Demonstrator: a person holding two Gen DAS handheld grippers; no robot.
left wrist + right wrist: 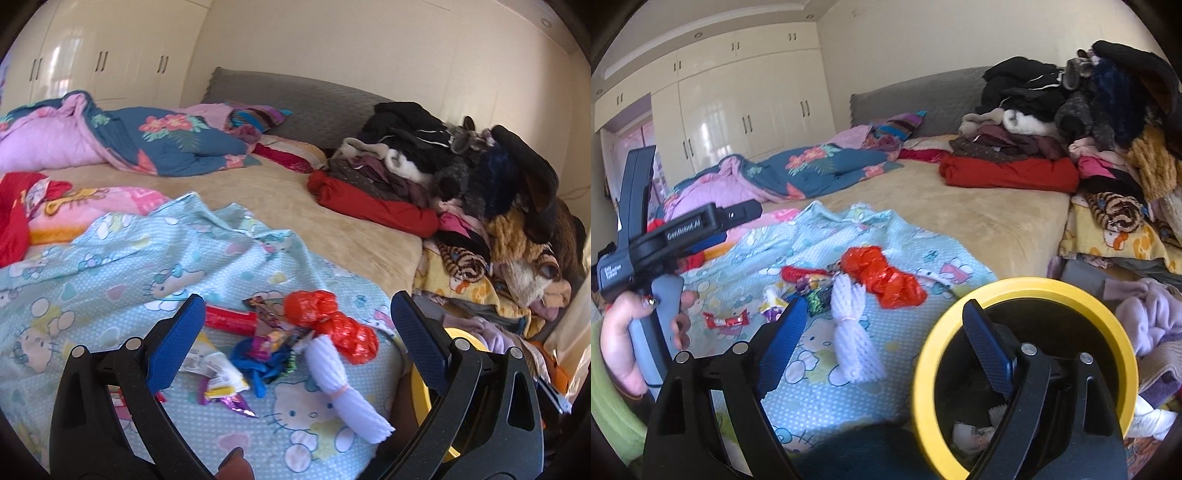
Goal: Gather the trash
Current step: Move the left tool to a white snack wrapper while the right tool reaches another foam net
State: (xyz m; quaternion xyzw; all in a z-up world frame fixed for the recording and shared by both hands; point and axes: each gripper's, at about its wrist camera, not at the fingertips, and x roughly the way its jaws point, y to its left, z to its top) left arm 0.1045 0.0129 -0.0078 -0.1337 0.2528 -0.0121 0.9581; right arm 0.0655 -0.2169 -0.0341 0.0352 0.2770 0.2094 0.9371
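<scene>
Trash lies on a light-blue Hello Kitty sheet (110,266) on the bed: a crumpled red plastic bag (328,321), a white foam net sleeve (343,384), a red tube (229,319), a blue balloon scrap (258,363) and several candy wrappers (218,376). My left gripper (295,325) is open and empty, just short of this pile. My right gripper (882,321) is open and empty; its right finger (986,350) hangs over a yellow-rimmed black bin (1027,288) that holds some paper. The bag (882,277), the sleeve (853,332) and a red wrapper (726,319) show in the right wrist view.
A tall heap of clothes (461,184) fills the bed's right side. Floral blankets (147,140) lie at the far left. A grey headboard (303,99) and cream wardrobes (738,110) stand behind. The person's hand holds the left gripper's handle (657,314).
</scene>
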